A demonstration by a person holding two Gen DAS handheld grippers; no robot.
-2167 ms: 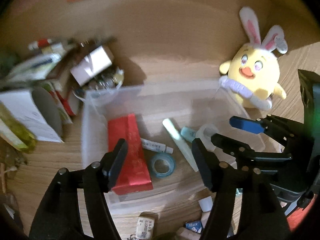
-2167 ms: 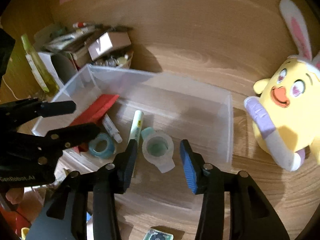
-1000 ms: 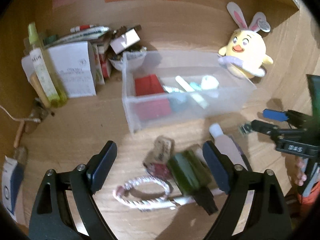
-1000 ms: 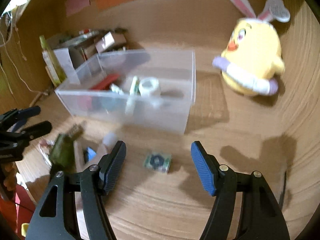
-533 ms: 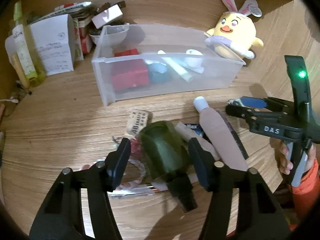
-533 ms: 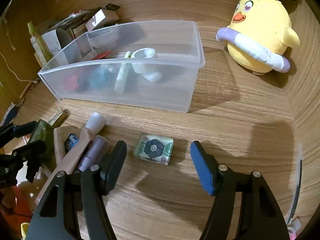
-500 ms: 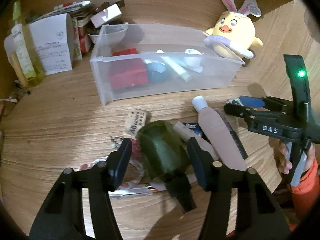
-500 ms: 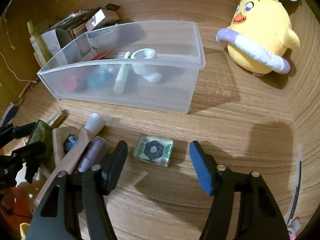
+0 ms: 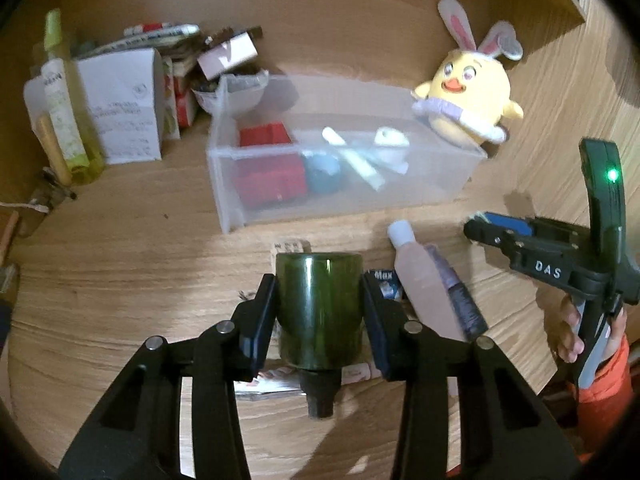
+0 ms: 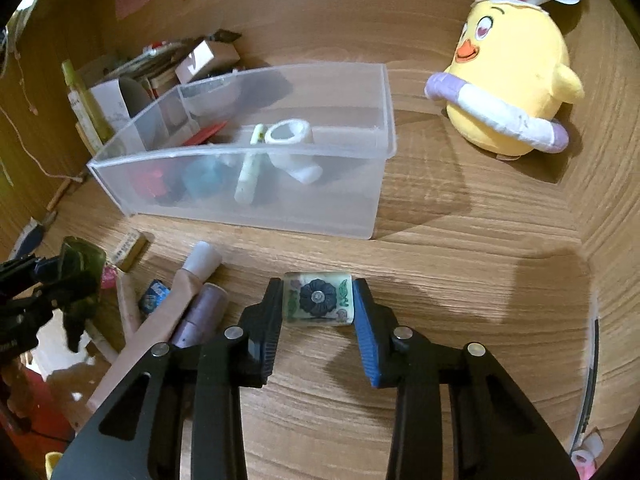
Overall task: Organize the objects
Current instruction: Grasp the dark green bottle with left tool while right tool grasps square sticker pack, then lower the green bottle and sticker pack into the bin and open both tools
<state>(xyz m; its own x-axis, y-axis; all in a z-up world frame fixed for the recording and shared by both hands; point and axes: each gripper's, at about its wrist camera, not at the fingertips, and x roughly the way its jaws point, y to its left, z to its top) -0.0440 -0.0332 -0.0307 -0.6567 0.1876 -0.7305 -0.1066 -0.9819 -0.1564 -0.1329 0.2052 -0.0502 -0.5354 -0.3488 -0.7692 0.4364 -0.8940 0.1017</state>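
Observation:
My left gripper (image 9: 319, 316) is shut on a dark green bottle (image 9: 319, 308), cap toward me, lifted above the wooden desk. It also shows in the right wrist view (image 10: 80, 264). My right gripper (image 10: 318, 300) is shut on a small tile with a dark flower print (image 10: 318, 298), low over the desk. A clear plastic bin (image 9: 432, 184) stands ahead, also seen in the right wrist view (image 10: 256, 212). It holds a red box (image 9: 268, 168), a blue tape roll (image 9: 322, 170), a pale green stick (image 10: 250, 172) and a white tape holder (image 10: 290, 140).
A pink tube (image 9: 420, 280), a purple tube (image 10: 200, 312), a small blue packet (image 10: 154, 290) and a stamp block (image 10: 128, 244) lie in front of the bin. A yellow plush chick (image 10: 508, 76) sits at the right. Boxes and bottles (image 9: 100, 108) crowd the back left.
My left gripper has closed on the green bottle and lifted it. My right gripper has moved forward and closed on the flower tile.

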